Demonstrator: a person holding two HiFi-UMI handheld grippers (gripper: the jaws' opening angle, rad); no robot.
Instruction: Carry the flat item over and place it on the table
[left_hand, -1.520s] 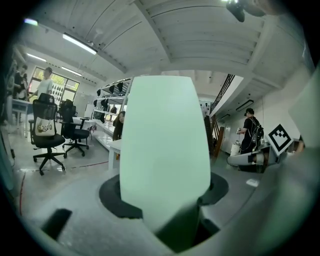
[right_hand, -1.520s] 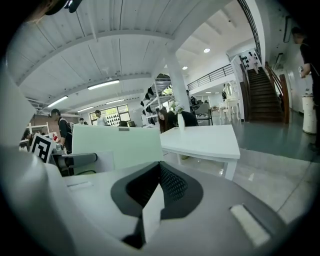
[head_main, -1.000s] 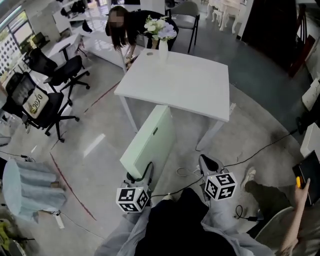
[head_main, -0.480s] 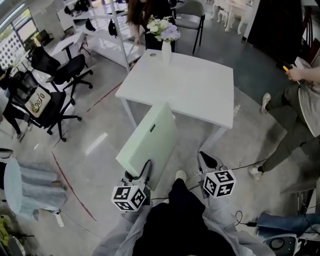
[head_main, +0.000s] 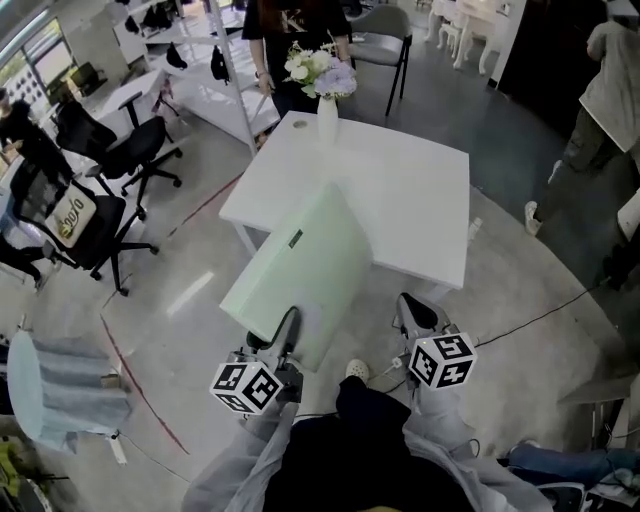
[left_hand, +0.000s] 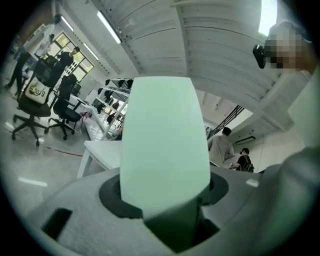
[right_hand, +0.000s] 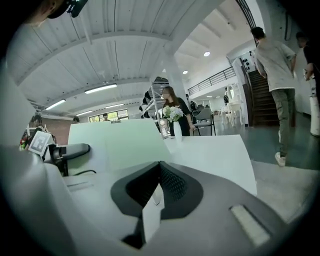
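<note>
Flat pale-green panel is in our L gripper: jaws partly apart and clamped on its near, lower edge. In the left gripper view the board fills the gap btwn the jaws and rises straight up from them. Our R gripper sits just to the right of the panel, apart from it. Its jaws are together w/ nothing gripped, and in the right gripper view the panel stands off to its left. From the head view the panel slopes away from us. Its far end overlaps the near-left edge of the white table; we can't tell if it touches the top. On the table's far side stands a white vase w/ flowers. Right behind that is a person in black. Black office chairs sit well off to the left. Another person is at the far right.
</note>
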